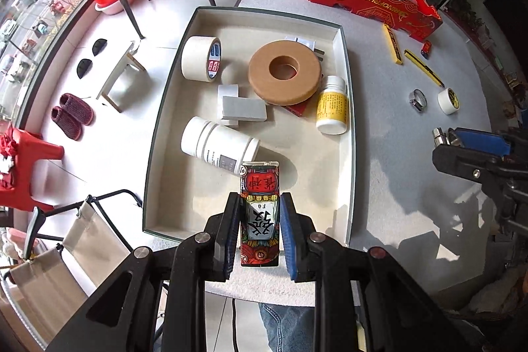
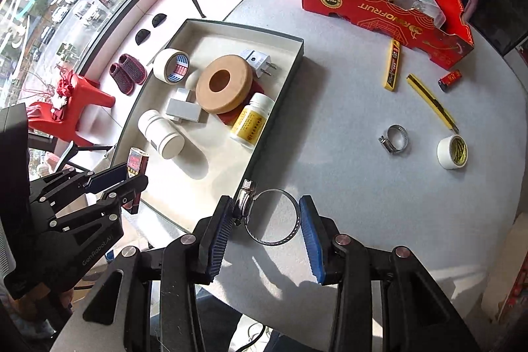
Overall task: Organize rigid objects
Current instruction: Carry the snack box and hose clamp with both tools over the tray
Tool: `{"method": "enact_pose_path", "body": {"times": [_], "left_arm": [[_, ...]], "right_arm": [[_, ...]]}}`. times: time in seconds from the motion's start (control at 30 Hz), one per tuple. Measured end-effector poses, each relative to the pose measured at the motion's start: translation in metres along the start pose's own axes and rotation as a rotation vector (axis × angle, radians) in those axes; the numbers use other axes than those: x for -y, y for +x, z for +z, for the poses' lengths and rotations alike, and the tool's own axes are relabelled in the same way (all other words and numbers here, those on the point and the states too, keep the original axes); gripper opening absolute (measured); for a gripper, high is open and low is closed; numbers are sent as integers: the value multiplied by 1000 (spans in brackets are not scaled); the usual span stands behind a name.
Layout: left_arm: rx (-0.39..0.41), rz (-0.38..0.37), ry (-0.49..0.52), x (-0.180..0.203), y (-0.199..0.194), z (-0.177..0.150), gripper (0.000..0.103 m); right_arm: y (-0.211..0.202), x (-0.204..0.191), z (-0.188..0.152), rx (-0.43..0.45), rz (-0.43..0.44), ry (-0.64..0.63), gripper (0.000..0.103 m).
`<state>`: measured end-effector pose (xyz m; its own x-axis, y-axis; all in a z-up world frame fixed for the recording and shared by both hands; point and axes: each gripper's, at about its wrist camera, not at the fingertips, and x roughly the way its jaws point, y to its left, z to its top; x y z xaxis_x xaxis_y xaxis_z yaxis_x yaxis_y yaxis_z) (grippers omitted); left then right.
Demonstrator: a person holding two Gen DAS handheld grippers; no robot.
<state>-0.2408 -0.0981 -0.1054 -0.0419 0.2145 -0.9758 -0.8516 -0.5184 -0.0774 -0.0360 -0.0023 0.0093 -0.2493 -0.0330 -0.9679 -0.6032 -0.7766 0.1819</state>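
My left gripper (image 1: 260, 207) is shut on a red patterned card box (image 1: 260, 187) and holds it over the near end of the shallow white tray (image 1: 349, 127). The tray holds a masking tape roll (image 1: 201, 58), a tan foam ring (image 1: 284, 71), two white bottles (image 1: 219, 145), a yellow-label bottle (image 1: 331, 104) and small white boxes (image 1: 244, 109). My right gripper (image 2: 265, 213) is shut on a large metal hose clamp (image 2: 272, 220) above the table, just right of the tray (image 2: 283, 78). The left gripper (image 2: 109, 183) with the box shows in the right wrist view.
On the grey table (image 2: 346, 108) lie a small hose clamp (image 2: 394, 139), a small tape roll (image 2: 452, 152), a yellow blade case (image 2: 392, 65), a yellow utility knife (image 2: 432, 103) and a red lighter (image 2: 450, 80). A red cardboard box (image 2: 379, 5) stands at the back.
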Motion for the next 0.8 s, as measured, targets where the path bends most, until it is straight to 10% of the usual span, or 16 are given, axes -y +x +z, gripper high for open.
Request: {"method": "enact_pose_path", "body": {"times": [0.8], "left_arm": [[-10,52,-106,-40,7,-9,26]], "right_arm": [[19,-64,21,-29,30,-114,43]]}}
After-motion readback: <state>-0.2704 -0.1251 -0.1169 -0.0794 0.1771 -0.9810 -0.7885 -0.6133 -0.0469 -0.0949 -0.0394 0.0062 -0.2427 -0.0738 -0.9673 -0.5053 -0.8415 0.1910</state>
